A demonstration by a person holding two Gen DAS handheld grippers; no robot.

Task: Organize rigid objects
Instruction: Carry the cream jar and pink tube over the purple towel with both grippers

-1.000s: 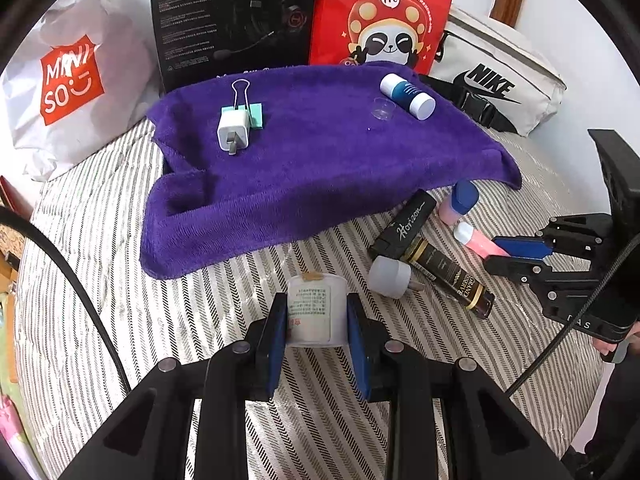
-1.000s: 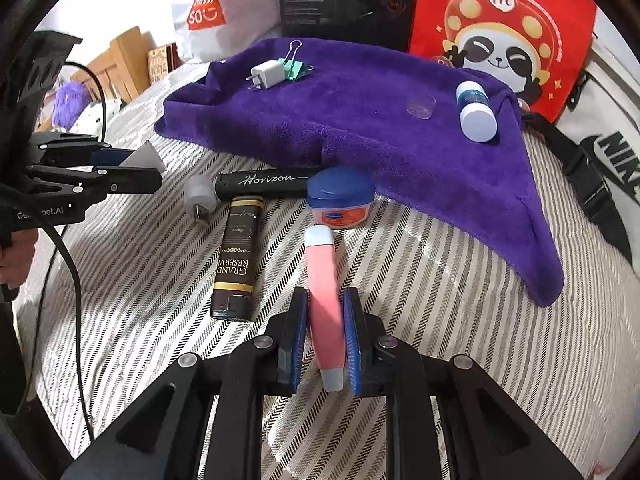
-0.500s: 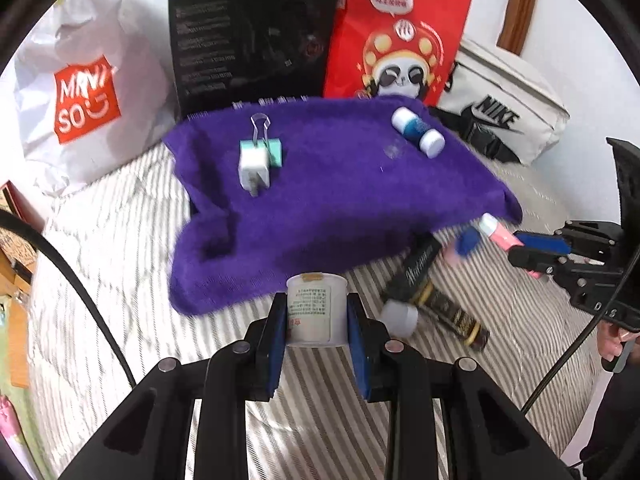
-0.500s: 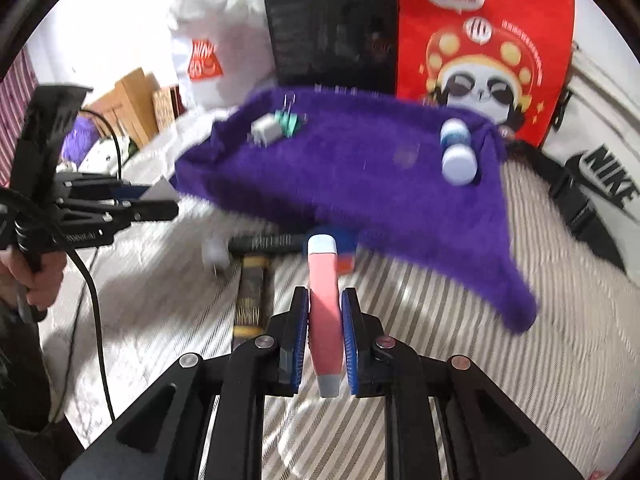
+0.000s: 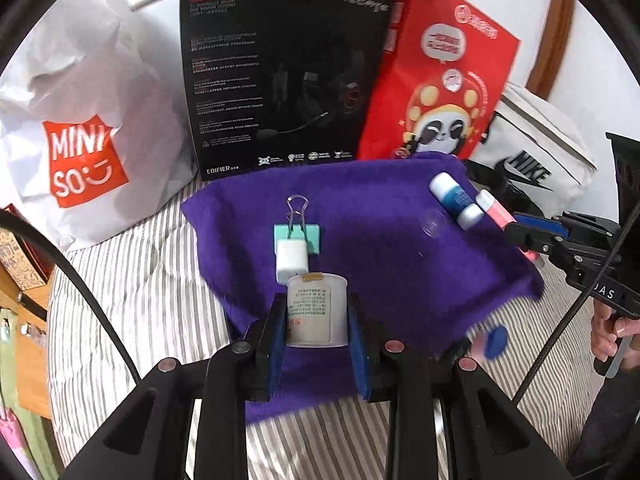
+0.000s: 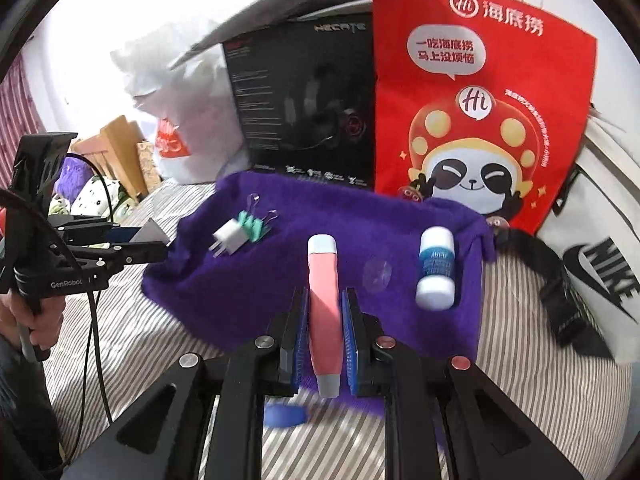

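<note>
Left gripper (image 5: pixel 318 316): clamped on the white jar (image 5: pixel 317 309), held upright above the near edge of the purple towel (image 5: pixel 380 240). Best set down on bare towel just short of the charger (image 5: pixel 292 261) and the green clip (image 5: pixel 297 236), which touch each other; lower straight, keep upright, loosen only once the base sits flat on the soft pile. Could tip on the rumpled cloth, so pick a smooth patch.

Right gripper (image 6: pixel 325 330): shut tight on the pink tube (image 6: pixel 325 304), pointing away over mid-towel. Free ground lies between the clip group and the clear disc (image 6: pixel 376 274); lay it flat there, clear of the blue-and-white bottle (image 6: pixel 436 268) further right. Round body, likely to roll, so place along a fold. Blue-lidded tub (image 6: pixel 285 415) below, off the towel, blurred, not yet moved.
</note>
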